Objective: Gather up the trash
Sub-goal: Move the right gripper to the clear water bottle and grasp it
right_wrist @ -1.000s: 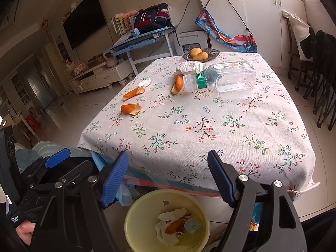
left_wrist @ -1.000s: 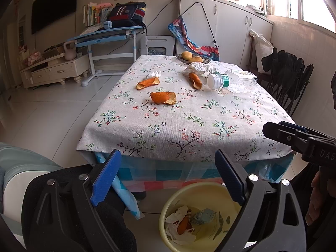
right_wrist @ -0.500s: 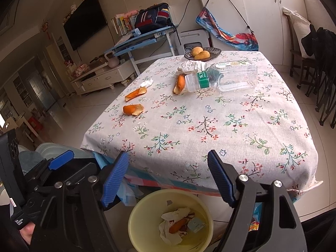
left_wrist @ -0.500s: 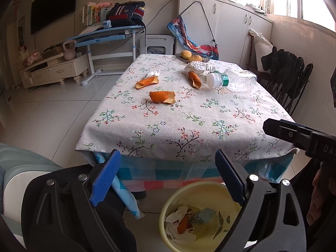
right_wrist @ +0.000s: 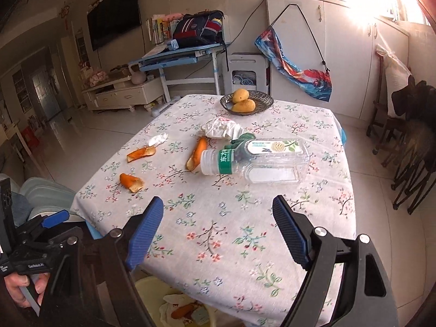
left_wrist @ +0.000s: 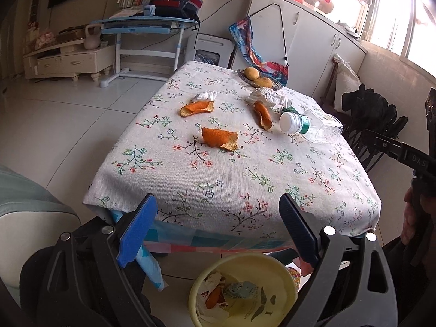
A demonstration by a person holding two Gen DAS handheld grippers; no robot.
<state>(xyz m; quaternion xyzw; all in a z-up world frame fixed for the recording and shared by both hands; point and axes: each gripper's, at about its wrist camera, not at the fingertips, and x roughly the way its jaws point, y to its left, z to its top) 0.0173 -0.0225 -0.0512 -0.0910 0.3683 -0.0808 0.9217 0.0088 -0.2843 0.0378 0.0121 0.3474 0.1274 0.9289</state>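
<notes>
Three orange peels lie on the floral tablecloth: a near one [left_wrist: 219,137] [right_wrist: 132,182], a left one [left_wrist: 196,108] [right_wrist: 141,154] and a long one [left_wrist: 263,115] [right_wrist: 196,154]. An empty clear bottle [left_wrist: 310,127] [right_wrist: 256,160] lies on its side. Crumpled white wrappers [left_wrist: 267,96] [right_wrist: 222,128] and a small tissue [left_wrist: 204,96] [right_wrist: 158,139] lie behind. A yellow bin [left_wrist: 242,291] [right_wrist: 177,303] with trash stands on the floor below the table's near edge. My left gripper [left_wrist: 216,229] is open and empty above the bin. My right gripper [right_wrist: 218,229] is open and empty over the table's near part.
A dark bowl with two mangoes [right_wrist: 245,102] [left_wrist: 257,77] stands at the table's far edge. Dark chairs [right_wrist: 411,147] stand to the right of the table. A blue desk [right_wrist: 179,54] and a white cabinet [right_wrist: 327,41] are beyond it.
Both grippers have moved forward and up toward the table. The right one now hangs over the tablecloth, and the bin has slid low in its view. Both stay open.
</notes>
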